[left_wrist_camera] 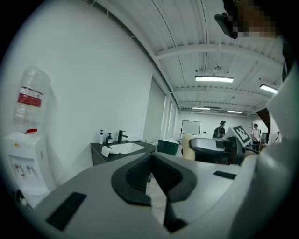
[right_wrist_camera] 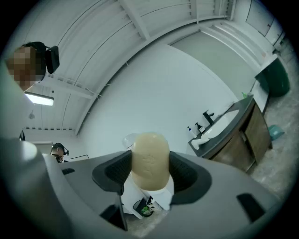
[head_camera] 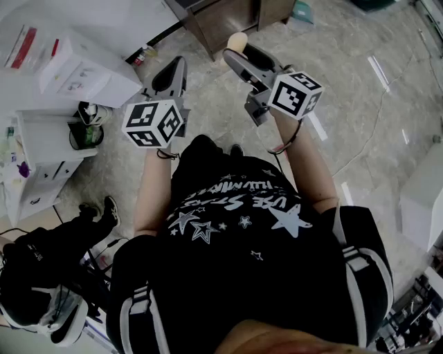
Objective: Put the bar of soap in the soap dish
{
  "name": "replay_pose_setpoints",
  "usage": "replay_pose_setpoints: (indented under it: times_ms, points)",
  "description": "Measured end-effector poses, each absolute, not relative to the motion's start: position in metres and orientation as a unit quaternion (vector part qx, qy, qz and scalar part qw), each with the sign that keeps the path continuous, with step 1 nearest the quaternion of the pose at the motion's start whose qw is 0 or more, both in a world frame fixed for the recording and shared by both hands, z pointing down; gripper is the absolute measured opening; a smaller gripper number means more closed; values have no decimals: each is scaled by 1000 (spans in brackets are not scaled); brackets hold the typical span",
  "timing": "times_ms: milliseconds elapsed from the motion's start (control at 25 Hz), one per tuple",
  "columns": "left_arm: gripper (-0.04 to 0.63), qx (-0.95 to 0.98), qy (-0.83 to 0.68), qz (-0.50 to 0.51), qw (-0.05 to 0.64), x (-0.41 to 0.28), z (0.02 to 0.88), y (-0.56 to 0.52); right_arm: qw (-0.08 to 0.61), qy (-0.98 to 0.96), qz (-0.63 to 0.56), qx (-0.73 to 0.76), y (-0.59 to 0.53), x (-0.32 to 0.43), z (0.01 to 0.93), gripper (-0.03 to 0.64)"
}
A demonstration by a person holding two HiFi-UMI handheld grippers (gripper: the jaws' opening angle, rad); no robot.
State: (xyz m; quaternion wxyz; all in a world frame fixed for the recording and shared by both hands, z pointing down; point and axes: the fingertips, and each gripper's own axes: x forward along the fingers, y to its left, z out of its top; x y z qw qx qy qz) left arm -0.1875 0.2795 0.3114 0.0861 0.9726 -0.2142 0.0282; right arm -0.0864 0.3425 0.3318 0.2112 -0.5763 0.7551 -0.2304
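A cream bar of soap [right_wrist_camera: 149, 161] stands upright between the pads of my right gripper [right_wrist_camera: 149, 184], which is shut on it. In the head view the soap [head_camera: 236, 41] pokes out past the right gripper [head_camera: 239, 55], held level over the floor. My left gripper [head_camera: 177, 66] is beside it at the left, and its jaws [left_wrist_camera: 150, 161] meet with nothing between them. A dark vanity with a white sink [left_wrist_camera: 124, 148] stands ahead. A small white object [left_wrist_camera: 108, 151] lies at the counter's near end, too small to identify.
A faucet [left_wrist_camera: 121, 136] and a pump bottle [left_wrist_camera: 101, 137] stand behind the sink. The wooden vanity [head_camera: 228, 21] is at the top of the head view. A water dispenser [left_wrist_camera: 25, 158], a white cabinet [head_camera: 41, 162] and a bin [head_camera: 86, 135] stand at the left. People [left_wrist_camera: 220, 130] are far off.
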Motion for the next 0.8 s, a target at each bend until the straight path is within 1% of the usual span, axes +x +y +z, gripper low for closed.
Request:
replay_pose_setpoints:
  times_ms: [360,800]
  points:
    - [11,973,-212,16,90,-166,315,247,198,758,-228,-578,313,-72,338,264]
    - [11,972,-208,12,108,-124,325,166,184,750,-235,-590,242,-31,348,264]
